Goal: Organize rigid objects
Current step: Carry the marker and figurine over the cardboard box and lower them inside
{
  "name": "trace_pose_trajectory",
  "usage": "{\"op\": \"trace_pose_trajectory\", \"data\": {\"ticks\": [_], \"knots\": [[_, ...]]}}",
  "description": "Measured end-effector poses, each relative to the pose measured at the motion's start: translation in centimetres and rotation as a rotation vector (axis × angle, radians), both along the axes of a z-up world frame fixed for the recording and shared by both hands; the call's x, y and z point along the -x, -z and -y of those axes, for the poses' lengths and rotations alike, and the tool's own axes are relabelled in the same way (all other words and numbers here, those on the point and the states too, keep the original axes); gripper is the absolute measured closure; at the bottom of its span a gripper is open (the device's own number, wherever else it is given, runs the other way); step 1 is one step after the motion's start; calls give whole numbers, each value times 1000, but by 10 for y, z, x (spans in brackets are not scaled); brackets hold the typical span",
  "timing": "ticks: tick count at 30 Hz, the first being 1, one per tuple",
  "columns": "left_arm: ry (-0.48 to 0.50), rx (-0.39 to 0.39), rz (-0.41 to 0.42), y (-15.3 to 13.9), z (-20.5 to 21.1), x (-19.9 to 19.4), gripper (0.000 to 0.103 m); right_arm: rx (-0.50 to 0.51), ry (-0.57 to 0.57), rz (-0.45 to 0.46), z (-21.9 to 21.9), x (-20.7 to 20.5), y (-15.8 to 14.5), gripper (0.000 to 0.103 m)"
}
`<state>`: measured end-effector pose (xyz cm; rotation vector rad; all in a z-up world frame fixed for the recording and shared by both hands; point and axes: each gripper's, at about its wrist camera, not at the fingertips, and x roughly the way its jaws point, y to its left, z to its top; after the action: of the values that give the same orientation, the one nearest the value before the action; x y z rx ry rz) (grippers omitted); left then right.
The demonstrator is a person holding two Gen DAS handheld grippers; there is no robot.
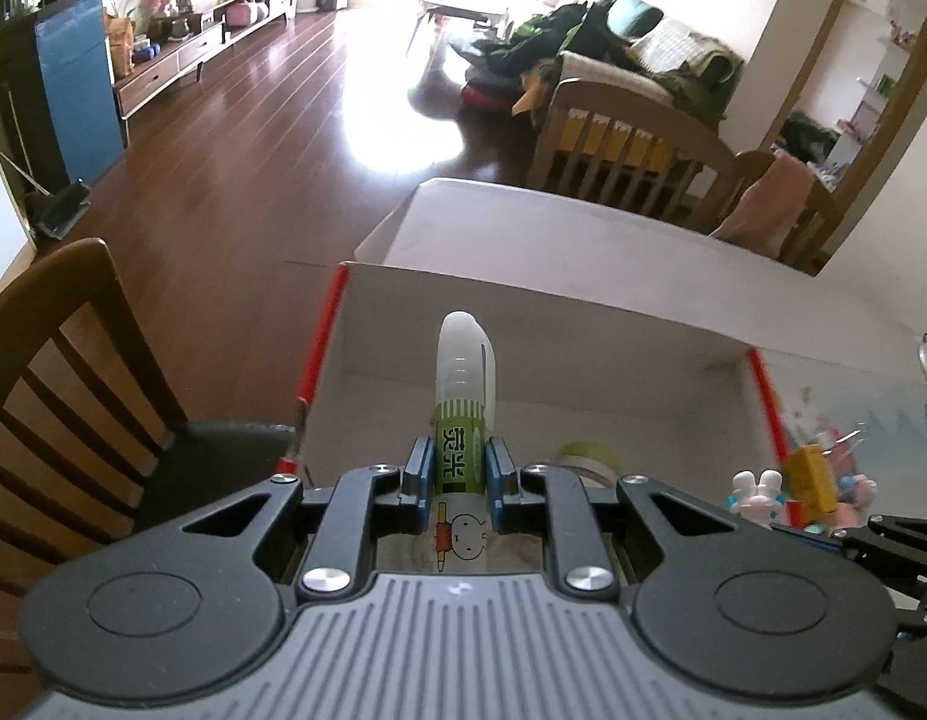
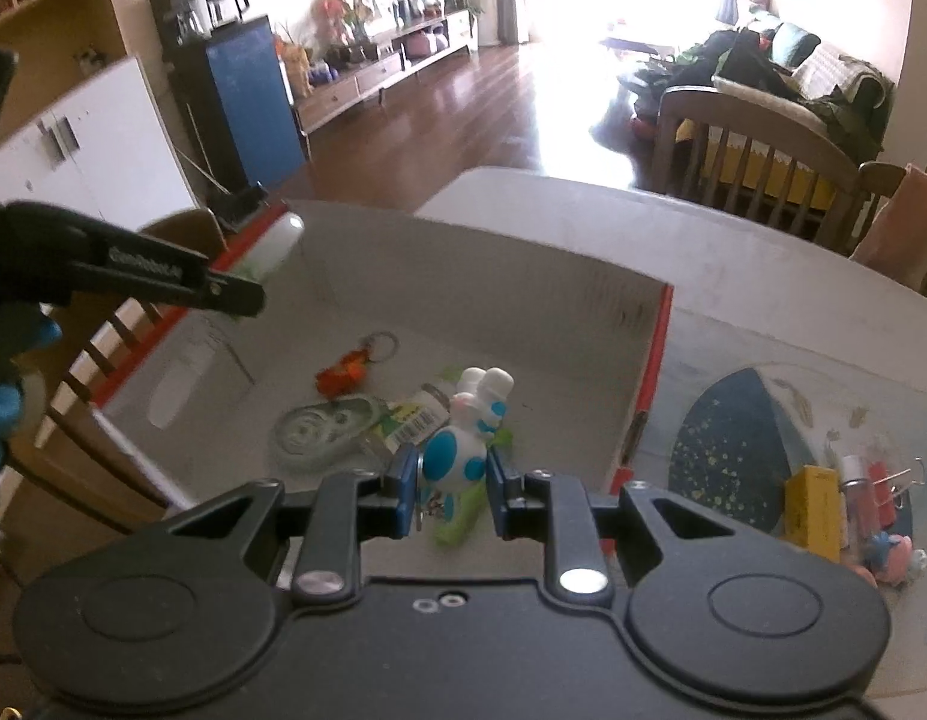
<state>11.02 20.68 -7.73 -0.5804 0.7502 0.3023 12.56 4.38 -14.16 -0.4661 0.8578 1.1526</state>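
My left gripper (image 1: 457, 462) is shut on a white pen-like tube with a green label (image 1: 460, 414), which points forward above the open box (image 1: 523, 306), a grey carton with red edges. In the right wrist view my right gripper (image 2: 454, 480) is shut on a white and blue rabbit figure (image 2: 460, 450), held above the box floor (image 2: 553, 360). An orange keychain (image 2: 343, 378), a clear tape dispenser (image 2: 319, 429), a barcoded packet (image 2: 412, 420) and a green item (image 2: 457, 525) lie inside. The left gripper (image 2: 247, 294) shows over the box's left wall.
On the patterned mat (image 2: 727, 450) right of the box lie a yellow block (image 2: 814, 510), binder clips (image 2: 901, 483) and a small pink figure (image 2: 892, 555). A wooden chair (image 1: 73, 360) stands left of the white table (image 1: 583, 228). Behind are the floor and a sofa.
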Motion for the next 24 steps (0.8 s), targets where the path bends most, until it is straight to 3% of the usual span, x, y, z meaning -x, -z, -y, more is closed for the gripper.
{"op": "trace_pose_trajectory", "data": {"ticks": [6,10,17,24], "knots": [[26,-46,-54,17,-7,-17,86,88,9,17,-20,-1,22,81],[40,-21,-90,29,-9,-27,86,120,-5,36,-25,4,28,81],[90,-83,-172,48,0,-39,85,180,-30,43,-38,11,39,81],[108,-62,-243,60,-2,-46,85,201,-28,40,-40,8,42,81]]}}
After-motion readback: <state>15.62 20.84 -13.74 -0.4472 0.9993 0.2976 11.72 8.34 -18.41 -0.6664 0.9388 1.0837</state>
